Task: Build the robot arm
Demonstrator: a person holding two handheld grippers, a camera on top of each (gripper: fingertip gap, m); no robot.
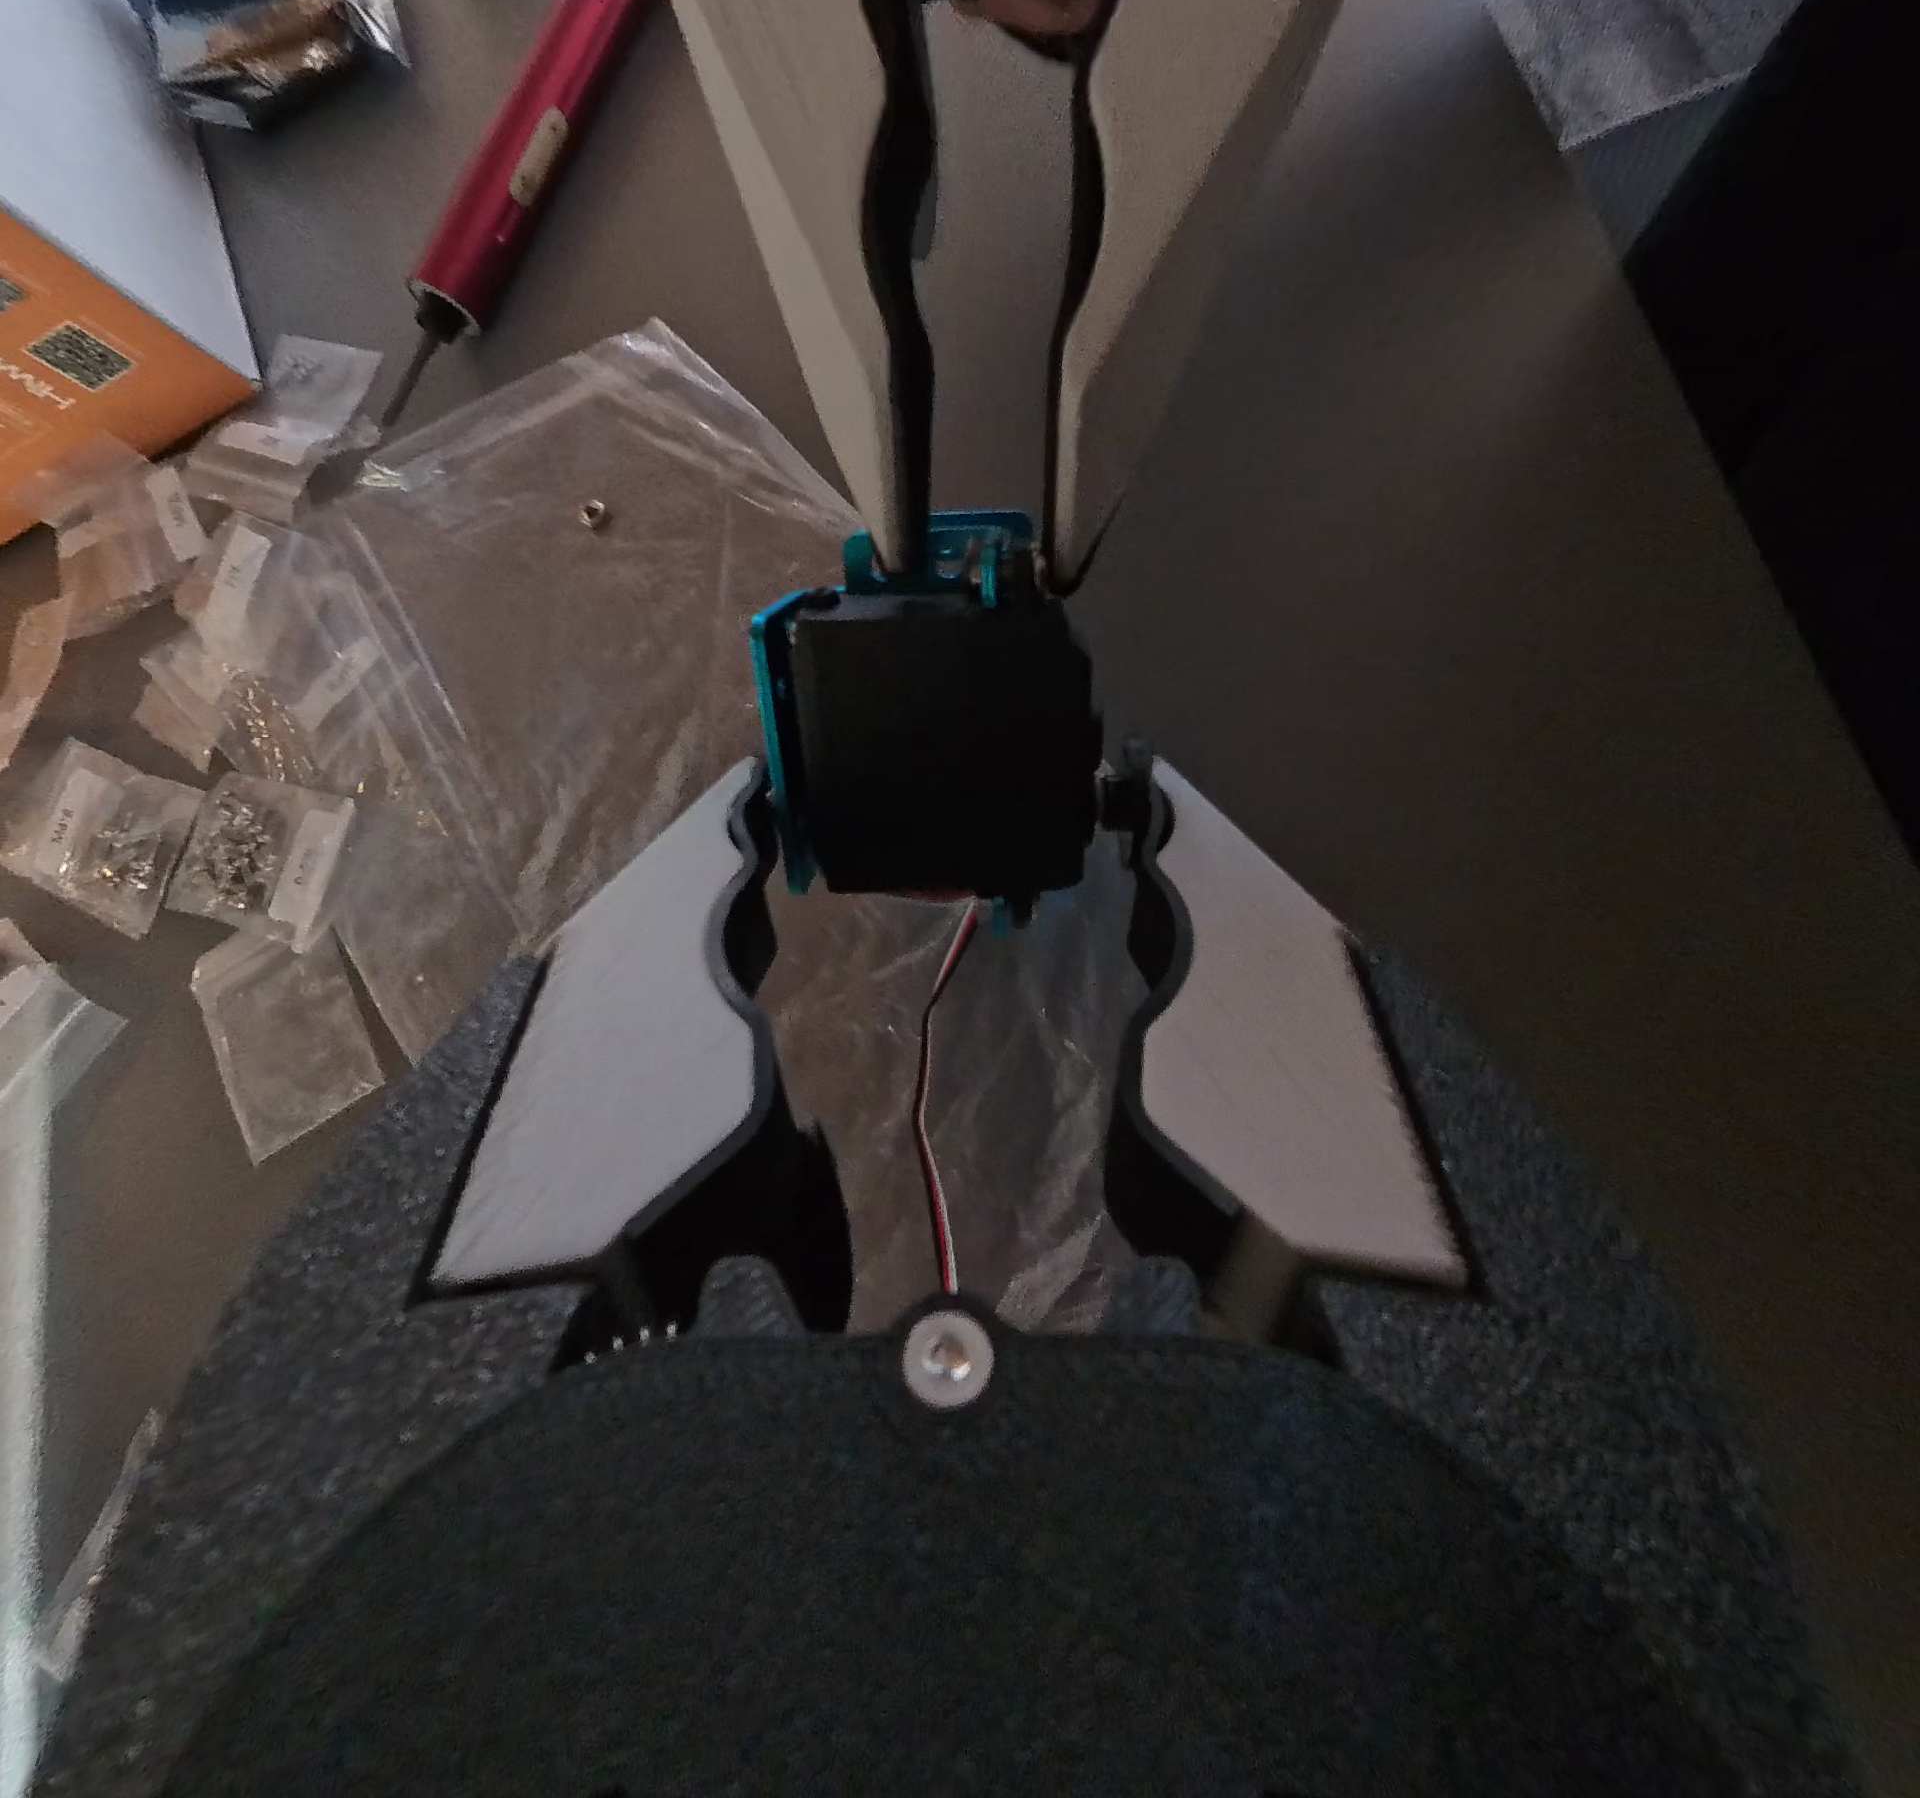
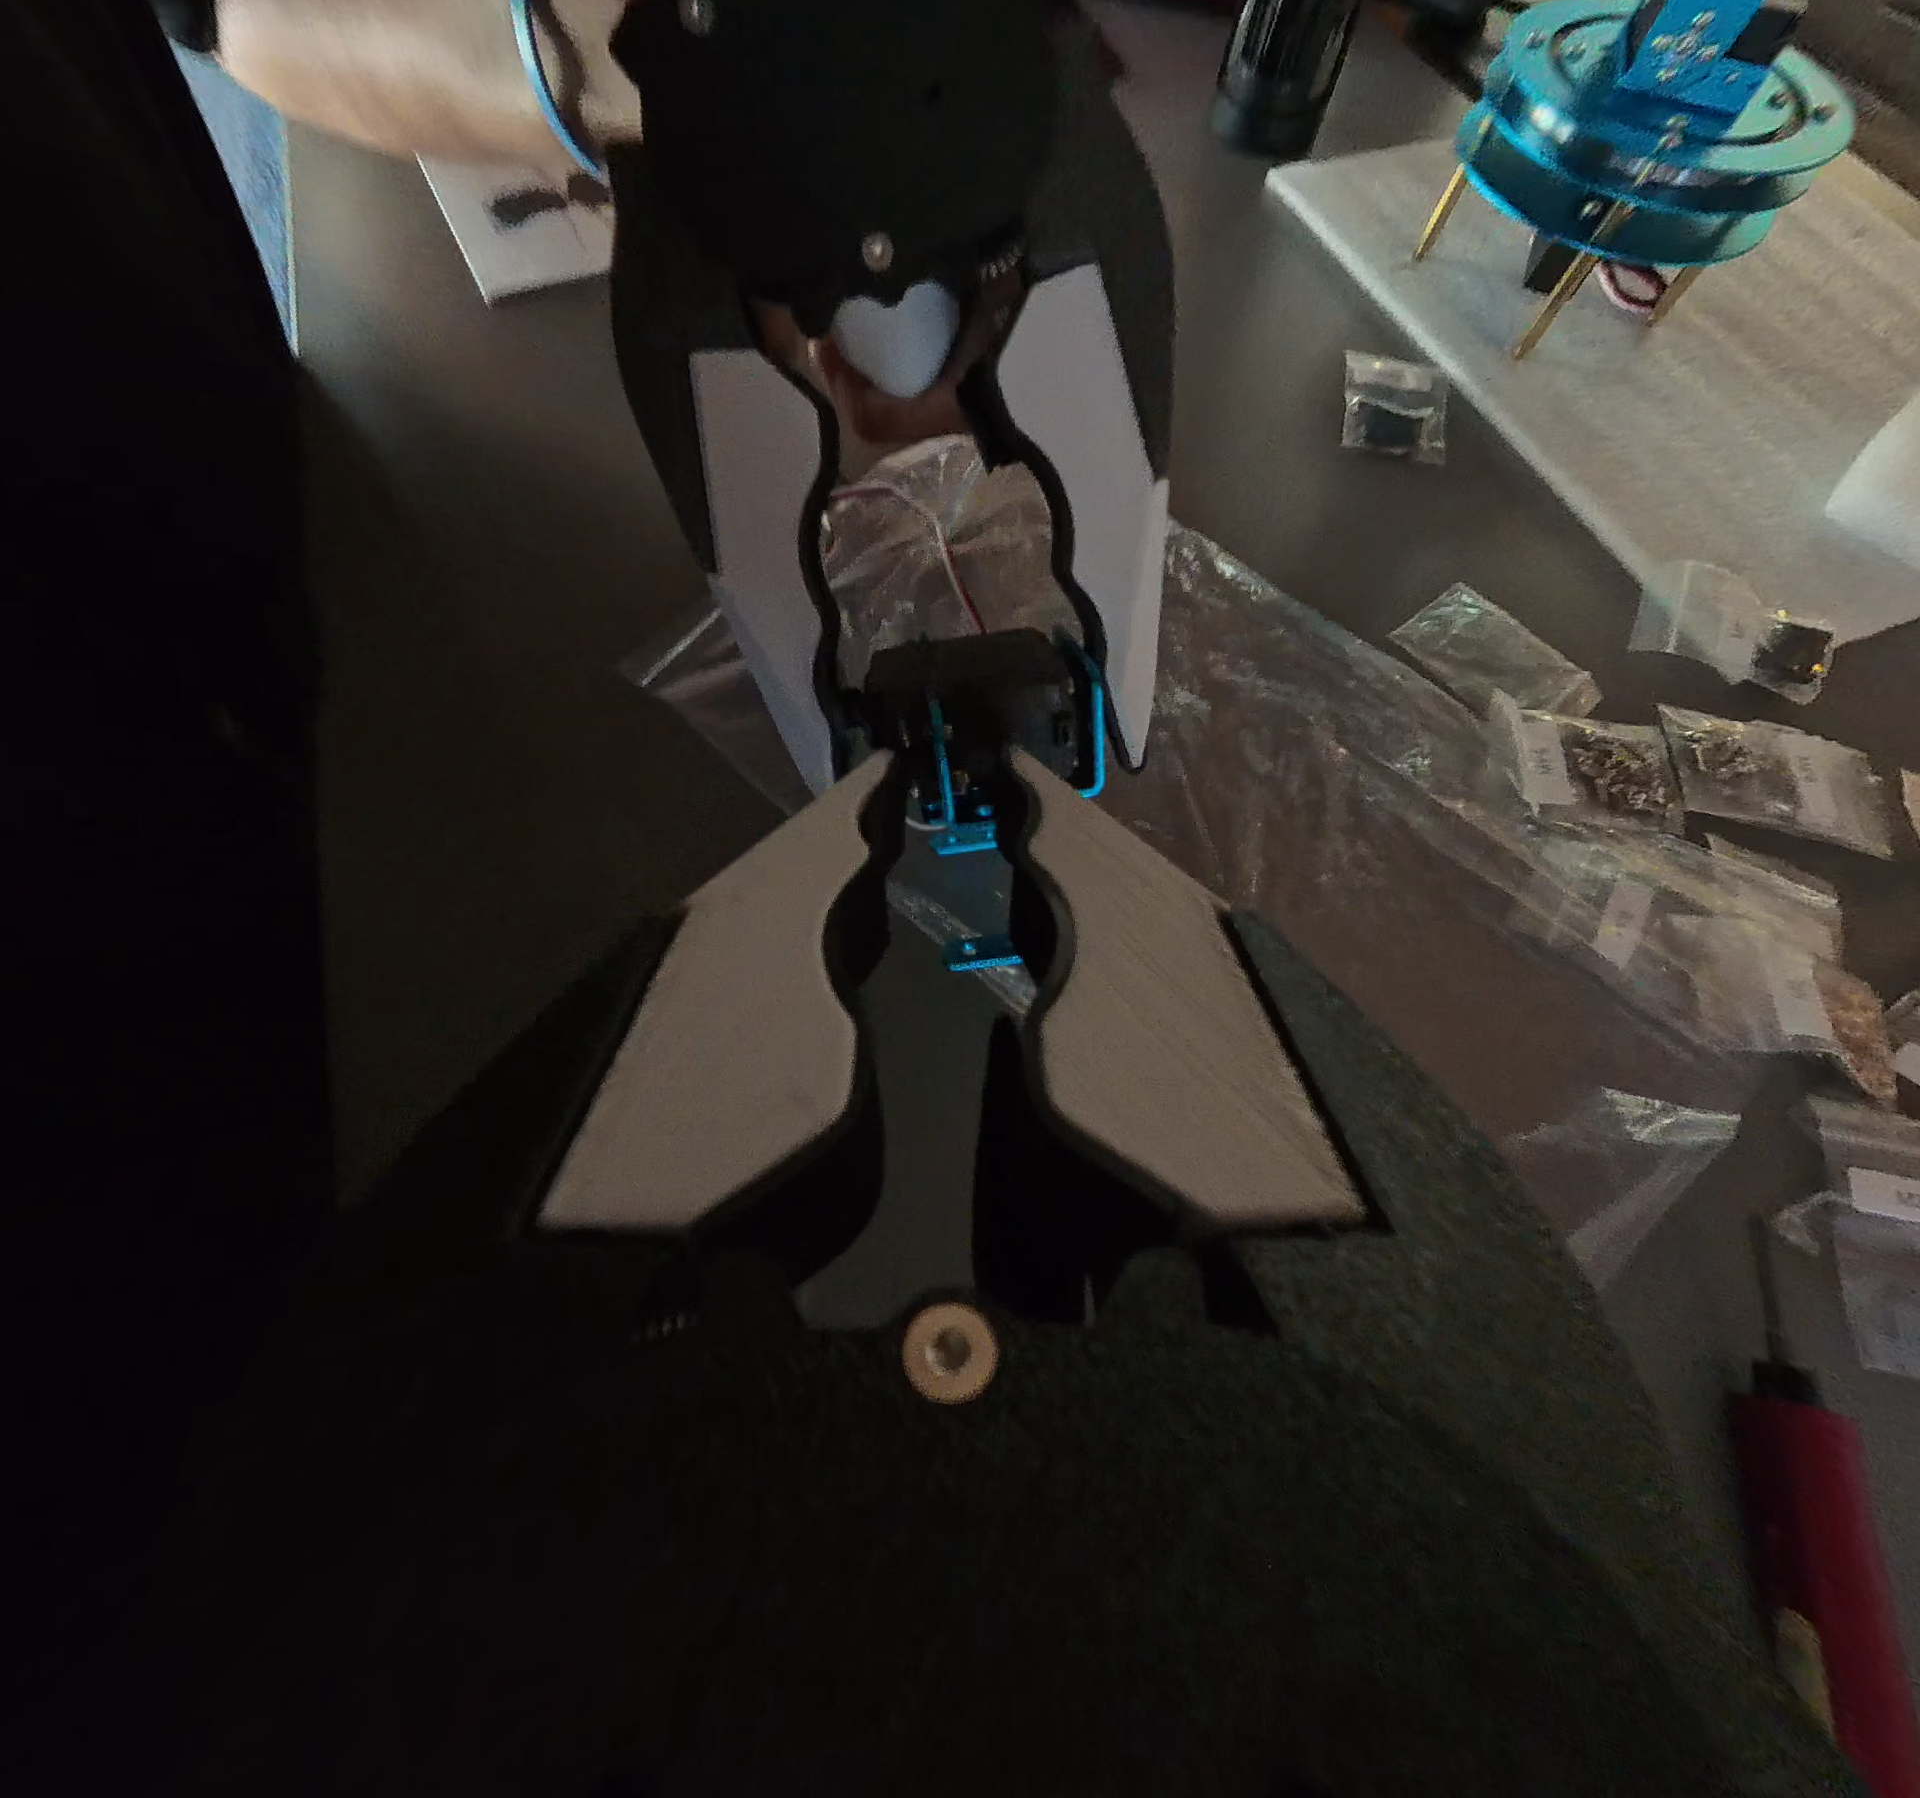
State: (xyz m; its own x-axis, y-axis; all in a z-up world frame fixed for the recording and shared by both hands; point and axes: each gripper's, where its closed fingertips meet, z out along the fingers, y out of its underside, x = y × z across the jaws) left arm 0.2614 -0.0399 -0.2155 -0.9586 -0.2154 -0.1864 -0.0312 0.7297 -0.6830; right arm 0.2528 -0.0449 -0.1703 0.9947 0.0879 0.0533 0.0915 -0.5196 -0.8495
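While both grippers' fingers clamp one black servo (image 1: 935, 751) at frame centre, its blue bracket (image 1: 774, 740) sits fitted, left gripper (image 1: 951, 813) gripping the sides, right gripper (image 2: 951, 761) the end.

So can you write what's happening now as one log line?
left gripper: shut on black servo | right gripper: shut on blue bracket | below: clear plastic bags
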